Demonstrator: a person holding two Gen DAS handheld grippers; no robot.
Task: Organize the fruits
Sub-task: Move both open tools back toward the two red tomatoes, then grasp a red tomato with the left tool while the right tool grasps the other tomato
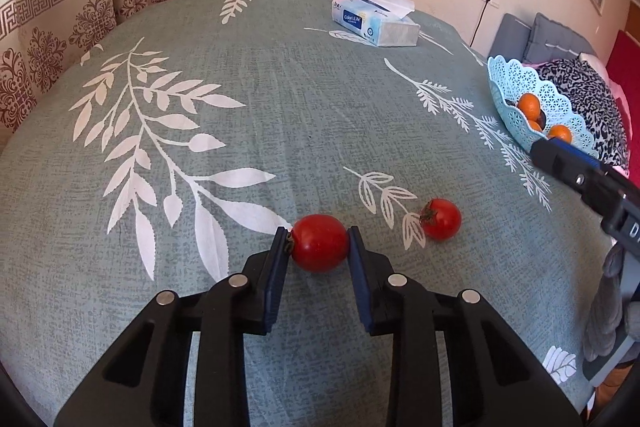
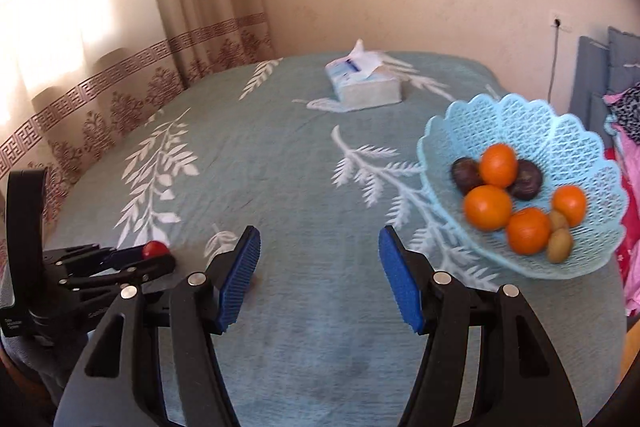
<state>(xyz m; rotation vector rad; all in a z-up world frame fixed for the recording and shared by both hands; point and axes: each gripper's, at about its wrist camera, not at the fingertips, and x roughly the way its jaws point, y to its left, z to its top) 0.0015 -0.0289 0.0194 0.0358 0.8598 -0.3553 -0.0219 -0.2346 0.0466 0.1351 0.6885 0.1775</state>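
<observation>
Your worktop (image 1: 280,99) is covered by a grey-green cloth with white leaf prints. The light blue lattice basket (image 2: 560,131) stands at its right edge and holds four oranges (image 2: 488,207), two dark round fruits (image 2: 526,181) and two small brownish fruits (image 2: 560,245). A tissue pack (image 1: 376,21) lies at the far side of the worktop, well apart from the basket. Your left gripper (image 1: 319,241) is at cloth level with its blue pads (image 1: 278,267) pressed against both sides of a red tomato (image 1: 320,243), so it is clamped on that tomato, which lies near the front of the worktop; whether the fruit is lifted clear of the cloth cannot be told. A second tomato (image 1: 440,219), smaller and with a green stem, lies on the cloth just to the right of the first, apart from it. Your right gripper (image 2: 318,279) hovers over bare cloth to the left of the basket, its jaws spread wide and nothing between them.
</observation>
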